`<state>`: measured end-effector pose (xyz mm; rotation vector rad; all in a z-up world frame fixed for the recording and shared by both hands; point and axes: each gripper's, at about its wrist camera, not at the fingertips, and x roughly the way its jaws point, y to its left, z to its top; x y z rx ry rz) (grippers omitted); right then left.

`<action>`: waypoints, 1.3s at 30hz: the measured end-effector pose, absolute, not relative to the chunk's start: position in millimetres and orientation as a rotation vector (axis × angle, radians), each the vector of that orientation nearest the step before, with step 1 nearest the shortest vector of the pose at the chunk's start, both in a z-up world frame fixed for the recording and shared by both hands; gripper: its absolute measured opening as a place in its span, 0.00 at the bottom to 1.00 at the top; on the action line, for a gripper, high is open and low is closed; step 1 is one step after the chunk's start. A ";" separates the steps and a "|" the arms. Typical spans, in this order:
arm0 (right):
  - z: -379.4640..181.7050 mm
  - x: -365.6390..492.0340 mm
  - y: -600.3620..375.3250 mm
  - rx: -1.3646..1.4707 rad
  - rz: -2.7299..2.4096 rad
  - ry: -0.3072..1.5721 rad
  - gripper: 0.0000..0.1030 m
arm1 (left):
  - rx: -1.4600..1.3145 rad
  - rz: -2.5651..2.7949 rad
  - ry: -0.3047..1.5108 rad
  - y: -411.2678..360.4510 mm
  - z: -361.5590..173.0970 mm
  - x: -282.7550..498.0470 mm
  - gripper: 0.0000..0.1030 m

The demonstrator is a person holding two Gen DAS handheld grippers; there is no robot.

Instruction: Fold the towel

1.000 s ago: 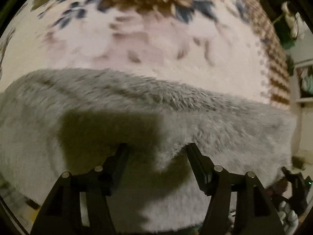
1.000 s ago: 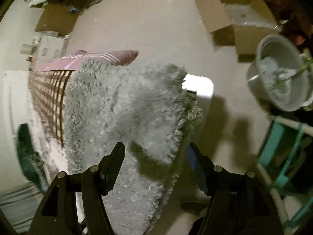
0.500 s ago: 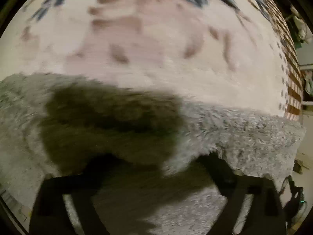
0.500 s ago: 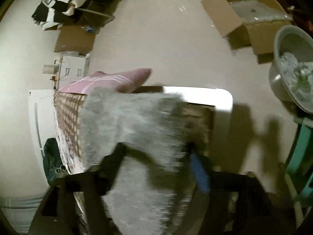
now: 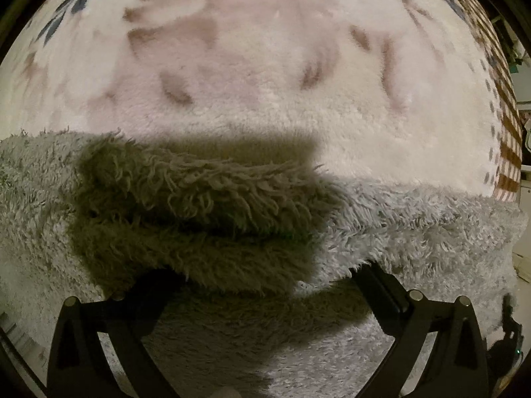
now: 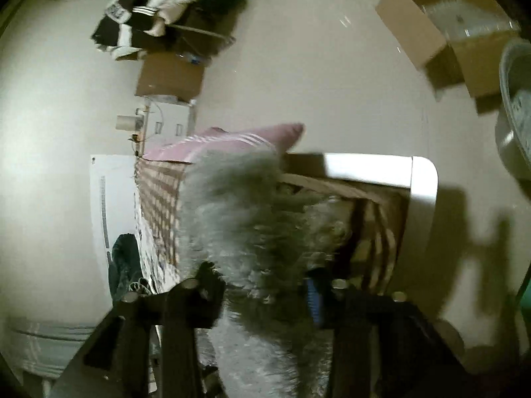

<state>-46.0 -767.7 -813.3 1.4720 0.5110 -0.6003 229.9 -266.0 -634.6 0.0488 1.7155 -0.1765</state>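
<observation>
Closer to the bed than a second ago, the left tongs (image 5: 262,272) now hang low over one grey shaggy towel (image 5: 415,229), and the patterned fleece blanket (image 5: 265,83) fills more of the left wrist view. Its two black fingers (image 5: 381,288) stand wide apart with a bunched fold of towel lying between them; whether the tips press on the pile cannot be told, since the fabric hides them. A dark shadow falls across the towel's middle. That towel lies along the near edge of the cream blanket, which carries brown and blue blotches and a brown checked border at the right.

From the right wrist view, blurred by motion, the right tongs (image 6: 262,285) have swung upward, showing more floor. Its two fingers sit close on either side of a hanging clump of the towel (image 6: 245,219) and appear to pinch it. Beyond lie one pink striped pillow (image 6: 232,139), the white bed frame (image 6: 421,192), two cardboard boxes (image 6: 431,39) on the floor, and one metal basin (image 6: 514,116) at the right edge.
</observation>
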 end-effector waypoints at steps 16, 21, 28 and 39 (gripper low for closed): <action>-787.0 13.8 -767.7 1.312 -0.617 0.599 0.24 | -0.045 -0.212 1.643 -245.4 -589.1 207.1 1.00; -711.7 36.4 -721.2 1.129 -0.552 0.592 0.22 | -0.154 -0.195 1.618 -193.4 -558.7 194.1 1.00; -642.3 103.6 -605.6 0.901 -0.364 0.659 0.22 | -0.294 -0.125 1.565 -78.6 -526.3 189.1 1.00; -738.3 214.9 -310.1 0.479 -0.031 1.016 0.22 | -0.436 0.159 1.532 118.4 -537.2 154.0 1.00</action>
